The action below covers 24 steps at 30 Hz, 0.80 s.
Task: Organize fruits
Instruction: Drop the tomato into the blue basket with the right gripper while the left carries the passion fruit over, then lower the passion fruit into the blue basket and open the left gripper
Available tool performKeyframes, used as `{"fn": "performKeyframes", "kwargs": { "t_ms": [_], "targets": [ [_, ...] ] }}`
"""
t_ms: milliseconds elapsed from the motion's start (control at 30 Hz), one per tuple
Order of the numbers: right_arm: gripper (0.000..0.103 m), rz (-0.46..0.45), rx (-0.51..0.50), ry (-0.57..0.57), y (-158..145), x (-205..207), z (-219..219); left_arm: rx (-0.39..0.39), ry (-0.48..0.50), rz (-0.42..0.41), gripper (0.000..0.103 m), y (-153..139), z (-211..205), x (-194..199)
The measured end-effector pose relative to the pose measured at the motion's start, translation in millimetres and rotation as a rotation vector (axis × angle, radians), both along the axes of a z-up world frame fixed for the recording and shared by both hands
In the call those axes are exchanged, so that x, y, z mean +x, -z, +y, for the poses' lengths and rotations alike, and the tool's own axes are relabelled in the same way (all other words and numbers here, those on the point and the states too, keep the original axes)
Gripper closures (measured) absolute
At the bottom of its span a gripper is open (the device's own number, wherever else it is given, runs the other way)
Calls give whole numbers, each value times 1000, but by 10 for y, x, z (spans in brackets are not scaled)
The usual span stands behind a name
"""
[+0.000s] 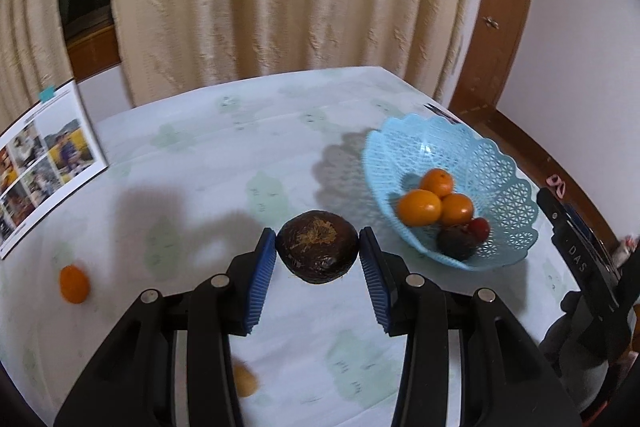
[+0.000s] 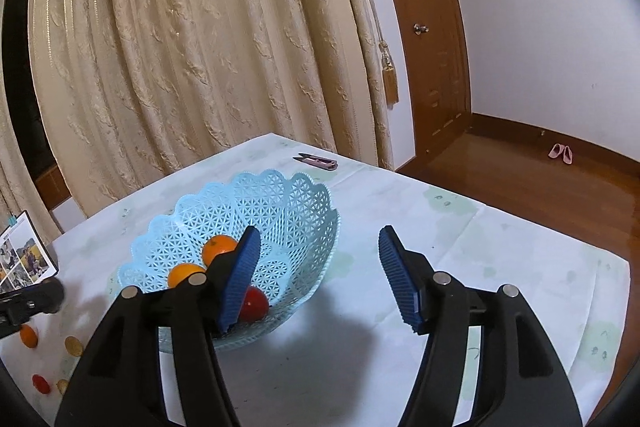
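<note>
So the left claw [image 1: 318, 253] is pitched steeply down over the bench [image 1: 224, 155], which is covered in a pale cloth with faint green prints. A dark brown, rough-skinned round fruit [image 1: 317, 247] is pinched between the ribbed blue pads [image 1: 262, 281], both of which are pressed onto its sides, and it is held up off the cloth.

The light blue plastic lattice basket [image 1: 500, 187] is seen just to the right of that fruit. Three oranges [image 1: 419, 207], a small red fruit [image 1: 479, 229] and another dark fruit [image 1: 456, 242] are already piled inside.

The right claw [image 2: 316, 277] is tilted more gently downward, right at the near side of the basket. Its jaws are spread about halfway and nothing is gripped between them; the left pad [image 2: 240, 279] is hung over the basket's rim.

One loose orange [image 1: 74, 284] and a yellowish fruit [image 1: 245, 381] are left on the cloth, well apart from the basket. A photo booklet [image 1: 44, 163] is propped at the far left edge.
</note>
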State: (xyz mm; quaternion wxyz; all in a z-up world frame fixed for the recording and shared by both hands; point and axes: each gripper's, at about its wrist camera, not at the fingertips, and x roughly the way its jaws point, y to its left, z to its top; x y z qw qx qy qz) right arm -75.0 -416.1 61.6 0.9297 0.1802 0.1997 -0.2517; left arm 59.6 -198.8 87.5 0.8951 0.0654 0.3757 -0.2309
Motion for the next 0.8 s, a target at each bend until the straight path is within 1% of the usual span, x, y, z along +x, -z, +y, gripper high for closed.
{"fn": "performKeyframes", "kwargs": {
  "t_ms": [133, 433, 667, 767, 800],
  "targets": [
    [38, -6, 7, -10, -2, 3, 8, 15, 43, -6, 60, 27, -263, -15],
    [37, -24, 38, 9, 11, -14, -61, 50, 134, -27, 60, 101, -775, -65],
    [37, -32, 43, 25, 4, -42, -75, 56, 172, -42, 59, 138, -977, -81],
    [37, -33, 38, 24, 0, -40, -69, 55, 179, -64, 57, 136, -1003, -101],
    [36, -34, 36, 24, -4, -40, -67, 58, 178, -73, 53, 130, -1001, -110]
  ]
}}
